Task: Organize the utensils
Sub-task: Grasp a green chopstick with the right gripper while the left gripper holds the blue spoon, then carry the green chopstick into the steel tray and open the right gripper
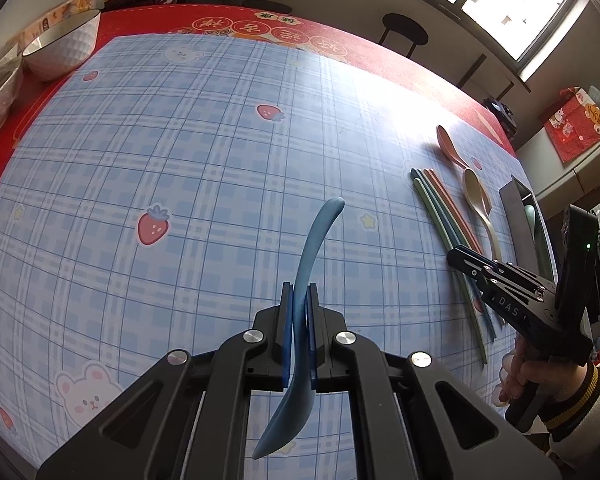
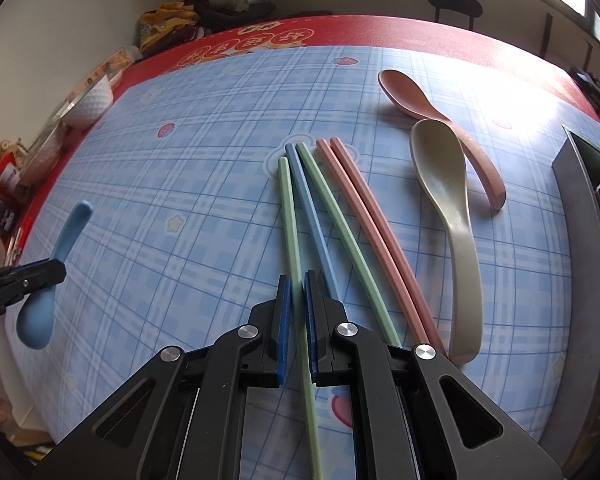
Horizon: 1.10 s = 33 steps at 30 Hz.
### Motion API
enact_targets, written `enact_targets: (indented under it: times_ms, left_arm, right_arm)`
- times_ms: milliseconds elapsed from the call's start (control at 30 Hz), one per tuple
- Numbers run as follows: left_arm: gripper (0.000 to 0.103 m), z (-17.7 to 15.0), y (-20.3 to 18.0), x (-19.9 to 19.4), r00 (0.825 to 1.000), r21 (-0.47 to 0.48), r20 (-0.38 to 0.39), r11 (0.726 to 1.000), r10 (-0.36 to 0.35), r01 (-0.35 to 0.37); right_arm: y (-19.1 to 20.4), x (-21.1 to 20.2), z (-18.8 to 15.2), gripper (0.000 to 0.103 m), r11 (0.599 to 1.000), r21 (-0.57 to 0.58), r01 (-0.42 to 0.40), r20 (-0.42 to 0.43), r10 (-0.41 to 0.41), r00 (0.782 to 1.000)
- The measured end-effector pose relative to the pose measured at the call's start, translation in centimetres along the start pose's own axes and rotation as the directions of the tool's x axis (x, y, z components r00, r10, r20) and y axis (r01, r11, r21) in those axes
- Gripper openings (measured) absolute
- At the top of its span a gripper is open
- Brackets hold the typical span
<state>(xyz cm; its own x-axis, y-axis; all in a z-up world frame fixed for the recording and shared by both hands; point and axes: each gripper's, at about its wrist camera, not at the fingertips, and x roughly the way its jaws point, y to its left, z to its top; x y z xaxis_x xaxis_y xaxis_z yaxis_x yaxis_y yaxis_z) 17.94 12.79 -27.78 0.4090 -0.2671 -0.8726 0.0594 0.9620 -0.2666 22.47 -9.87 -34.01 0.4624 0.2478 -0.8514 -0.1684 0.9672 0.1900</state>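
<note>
Left claw (image 1: 300, 300): pinching blue spoon (image 1: 304, 280) mid-handle, above tabletop (image 1: 180, 160).
Right claw (image 2: 298, 292): pinching green chopstick (image 2: 290, 216) beside the others (image 2: 364, 216).
Tray (image 2: 580, 220): right edge. Advice: lift chopstick clear first, keep grips firm, lower lengthwise into compartments.

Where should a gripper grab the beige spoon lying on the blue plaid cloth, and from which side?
Probably the middle of the beige spoon handle, coming from above with the fingers across it. The handle is narrow there and arches slightly. The bowl is too wide, and it lies against the pink spoon, which crosses behind it. The side toward the pink chopsticks looks open.
</note>
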Motion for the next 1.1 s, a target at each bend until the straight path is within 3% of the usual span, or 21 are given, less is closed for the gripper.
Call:
enact_targets:
  times_ms: [367,500,800,967,1100]
  left_arm:
    - [0.006,-0.1,-0.3,-1.0,1.000,0.006,0.019,1.000,0.012,-0.012]
    - [0.006,0.1,-0.9,-1.5,0.999,0.026,0.035,1.000,0.012,-0.012]
    - [0.006,0.7,-3.1,-1.7,0.999,0.060,0.043,0.998,0.012,-0.014]
    - [0.006,0.6,-4.9,-1.4,0.999,0.094,0.037,0.995,0.010,-0.014]
    - [0.006,0.4,-5.7,-1.4,0.999,0.102,0.038,0.995,0.017,-0.020]
  right_arm:
    - [0.1,-0.7,-0.6,0.006,1.000,0.019,0.019,-0.016,-0.019,1.000]
    - [-0.4,-1.6,-1.3,0.006,0.996,0.083,-0.015,0.010,0.014,1.000]
    - [-3.8,-7.4,-1.5,0.006,0.974,0.212,-0.080,0.164,0.045,0.985]
    - [-8.8,-11.4,-1.5,0.006,0.953,0.303,-0.027,0.247,-0.051,0.968]
    - [-13.4,-12.6,-1.4,0.006,0.932,0.342,0.124,0.219,-0.207,0.953]
